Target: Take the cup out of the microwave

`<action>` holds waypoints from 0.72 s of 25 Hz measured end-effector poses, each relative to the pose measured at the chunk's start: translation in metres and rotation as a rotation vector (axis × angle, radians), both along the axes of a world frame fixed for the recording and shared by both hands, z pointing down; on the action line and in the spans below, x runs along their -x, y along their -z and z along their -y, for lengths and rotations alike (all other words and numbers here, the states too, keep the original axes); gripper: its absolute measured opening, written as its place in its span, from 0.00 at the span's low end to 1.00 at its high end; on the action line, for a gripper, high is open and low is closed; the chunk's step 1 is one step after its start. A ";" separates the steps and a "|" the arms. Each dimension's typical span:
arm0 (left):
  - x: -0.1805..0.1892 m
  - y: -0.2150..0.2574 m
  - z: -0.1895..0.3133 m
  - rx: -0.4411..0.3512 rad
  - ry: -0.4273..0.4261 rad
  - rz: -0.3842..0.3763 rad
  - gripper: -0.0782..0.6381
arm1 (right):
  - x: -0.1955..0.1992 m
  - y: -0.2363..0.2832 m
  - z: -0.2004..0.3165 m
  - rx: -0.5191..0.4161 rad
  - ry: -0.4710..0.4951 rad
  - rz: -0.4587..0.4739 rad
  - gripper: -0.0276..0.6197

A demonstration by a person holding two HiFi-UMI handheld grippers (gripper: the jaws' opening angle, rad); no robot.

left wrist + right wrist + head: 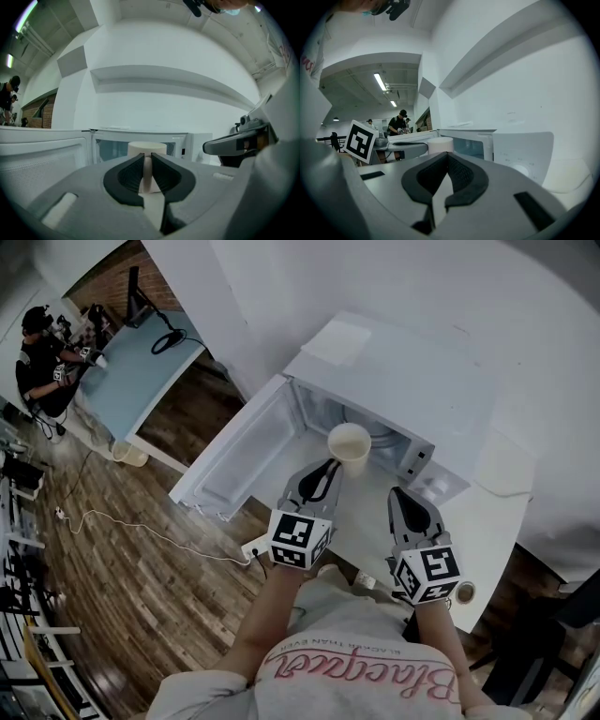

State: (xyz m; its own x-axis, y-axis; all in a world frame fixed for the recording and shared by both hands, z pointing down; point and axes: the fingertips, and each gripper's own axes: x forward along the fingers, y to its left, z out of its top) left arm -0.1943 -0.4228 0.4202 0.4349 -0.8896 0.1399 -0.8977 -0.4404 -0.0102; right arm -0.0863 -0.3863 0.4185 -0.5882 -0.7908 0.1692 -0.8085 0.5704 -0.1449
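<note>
White cup (349, 446) hangs at the microwave (394, 371) mouth, pinched by left claw (329, 467); right claw (399, 493) is pressed together, empty. Next, I judge: draw it level toward six o'clock.

Matt paper cup (349, 444), smooth white microwave (394, 371) — plastic-looking, wood-grain floor (112, 582)

Wood-plank floor (122, 615), left and near. White cable (141, 531) trails across it to a power strip (255, 547) beside the white bench (492, 521). Far left: light-blue table (131, 381) with a black cord (169, 339) looped on top. Person (42, 367) at its far-left end. Pale pail (129, 454) by a table leg. White wall (422, 296) behind.
</note>
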 end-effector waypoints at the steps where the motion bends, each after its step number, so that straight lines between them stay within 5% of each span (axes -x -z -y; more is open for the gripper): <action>1: 0.000 0.002 -0.001 -0.002 -0.008 0.002 0.18 | 0.004 0.003 0.000 -0.008 0.007 0.004 0.06; 18: 0.009 0.054 -0.012 -0.078 -0.053 -0.026 0.18 | 0.031 0.056 0.010 -0.171 -0.005 0.035 0.06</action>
State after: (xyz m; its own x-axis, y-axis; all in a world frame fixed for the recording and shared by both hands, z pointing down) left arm -0.2028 -0.4108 0.3657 0.4842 -0.8730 0.0587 -0.8736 -0.4861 -0.0231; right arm -0.1175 -0.3958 0.3623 -0.5872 -0.8093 0.0114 -0.8076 0.5850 -0.0747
